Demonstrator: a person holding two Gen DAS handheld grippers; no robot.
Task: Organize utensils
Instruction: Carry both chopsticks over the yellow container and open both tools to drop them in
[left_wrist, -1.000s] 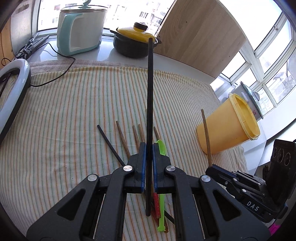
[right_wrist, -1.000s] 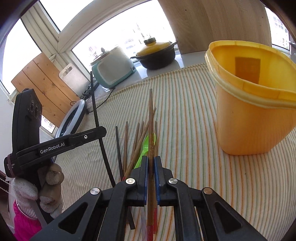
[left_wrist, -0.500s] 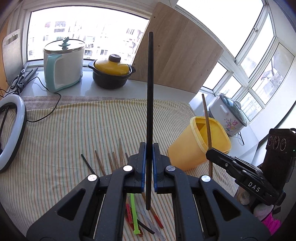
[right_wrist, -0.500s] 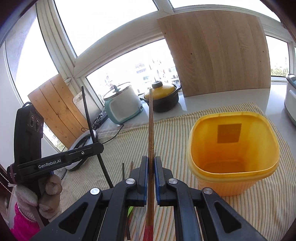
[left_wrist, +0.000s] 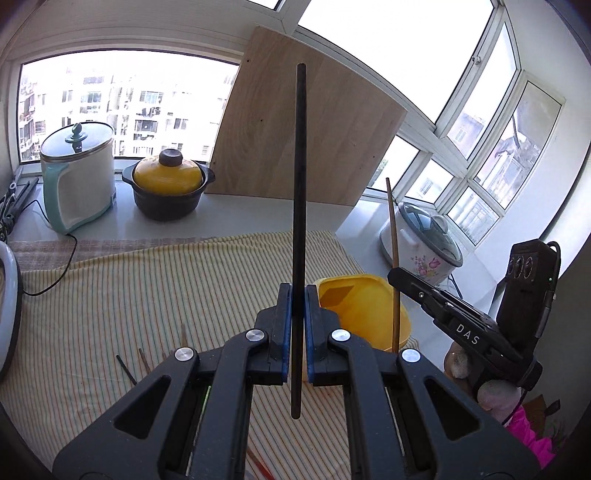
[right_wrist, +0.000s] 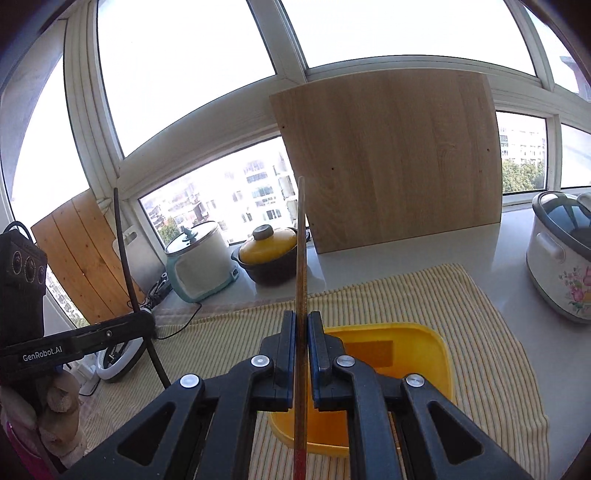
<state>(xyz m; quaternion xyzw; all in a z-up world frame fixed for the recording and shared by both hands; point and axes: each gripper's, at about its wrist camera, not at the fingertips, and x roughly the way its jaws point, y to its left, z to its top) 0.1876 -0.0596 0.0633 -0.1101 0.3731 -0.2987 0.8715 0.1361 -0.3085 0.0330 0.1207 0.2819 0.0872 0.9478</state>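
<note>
The tub is yellow on a cloth striped yellow and white. Beyond the cloth, the casserole is black with a yellow lid; the held chopsticks are black and brown.

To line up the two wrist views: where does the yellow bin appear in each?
Left wrist: yellow bin sits right of centre, just beyond the left gripper, open top showing.
Right wrist: yellow bin lies low, centre-right, behind the right gripper.
Shared landmark: leaning wooden board.
</note>
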